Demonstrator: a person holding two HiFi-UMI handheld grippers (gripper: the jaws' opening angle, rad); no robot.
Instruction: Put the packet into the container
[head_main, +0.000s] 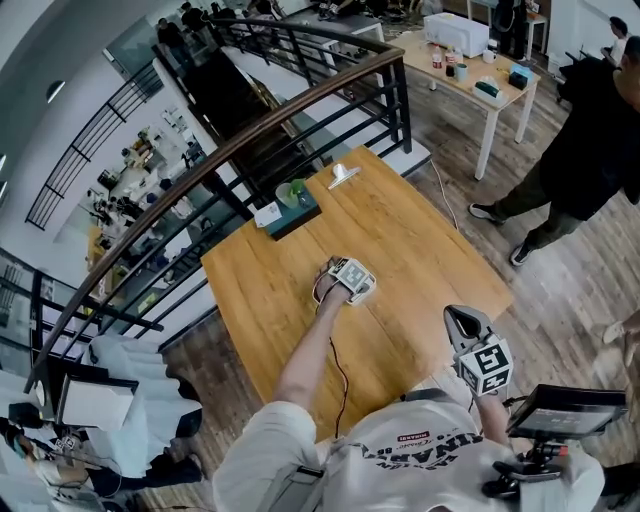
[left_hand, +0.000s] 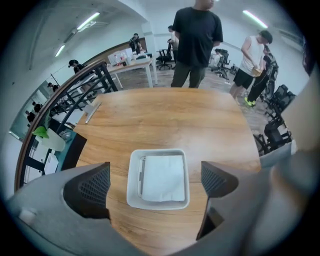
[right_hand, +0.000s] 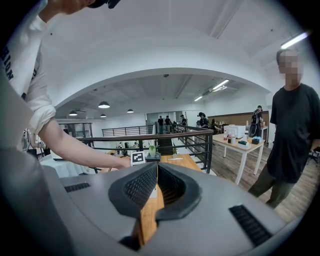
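Note:
A white, flat packet (left_hand: 162, 177) lies inside a shallow white container (left_hand: 132, 172) on the wooden table (left_hand: 165, 120). In the left gripper view my left gripper (left_hand: 155, 178) hovers over it, jaws wide open, one on each side of the container and touching nothing. From the head view, the left gripper (head_main: 347, 279) is over the middle of the table (head_main: 420, 250), and the container (head_main: 322, 291) is mostly hidden under it. My right gripper (head_main: 466, 324) is held up near the table's near edge. Its jaws (right_hand: 156, 172) stand shut with nothing between them.
A dark tray with a green plant cup (head_main: 291, 203) and a small white object (head_main: 343, 175) sit at the table's far edge, by the black railing (head_main: 300, 110). A person in black (head_main: 590, 150) stands to the right. A white table (head_main: 470, 75) stands further back.

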